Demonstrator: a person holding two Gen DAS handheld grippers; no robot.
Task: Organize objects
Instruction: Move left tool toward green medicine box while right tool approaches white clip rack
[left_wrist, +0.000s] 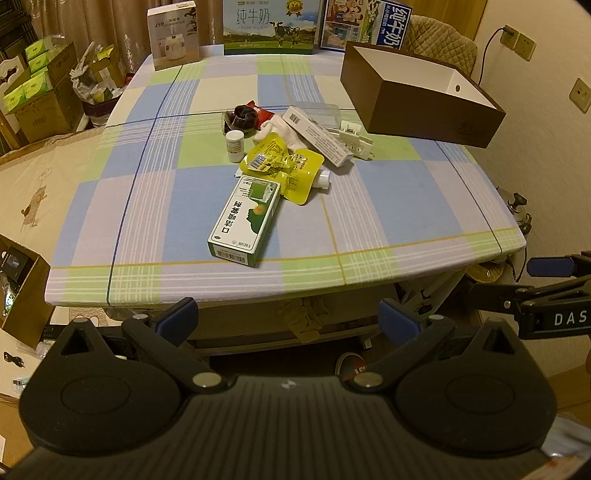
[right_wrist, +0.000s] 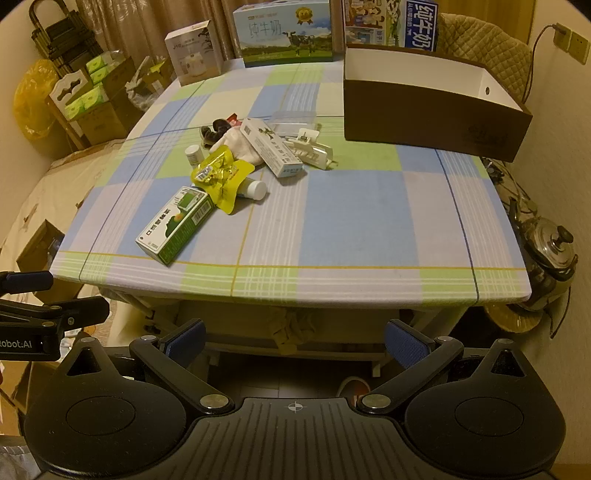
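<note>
A pile of small objects lies mid-table: a green-and-white box (left_wrist: 244, 220) (right_wrist: 176, 224), a yellow pouch (left_wrist: 284, 166) (right_wrist: 221, 176), a small white bottle (left_wrist: 235, 145) (right_wrist: 192, 153), a long white box (left_wrist: 319, 134) (right_wrist: 271, 147), a white clip (left_wrist: 354, 138) (right_wrist: 314, 149) and a dark hair scrunchie (left_wrist: 243, 116) (right_wrist: 214, 130). An open brown box (left_wrist: 421, 107) (right_wrist: 428, 118) stands at the back right. My left gripper (left_wrist: 288, 319) and right gripper (right_wrist: 295, 341) are both open and empty, held in front of the table's near edge.
The table has a checked cloth (left_wrist: 388, 206) (right_wrist: 369, 221). Milk cartons (left_wrist: 271, 26) (right_wrist: 284, 33) and a white appliance box (left_wrist: 173, 35) (right_wrist: 195, 51) stand along the far edge. Cardboard boxes (left_wrist: 40, 96) are at the left, a kettle (right_wrist: 550, 251) at the right.
</note>
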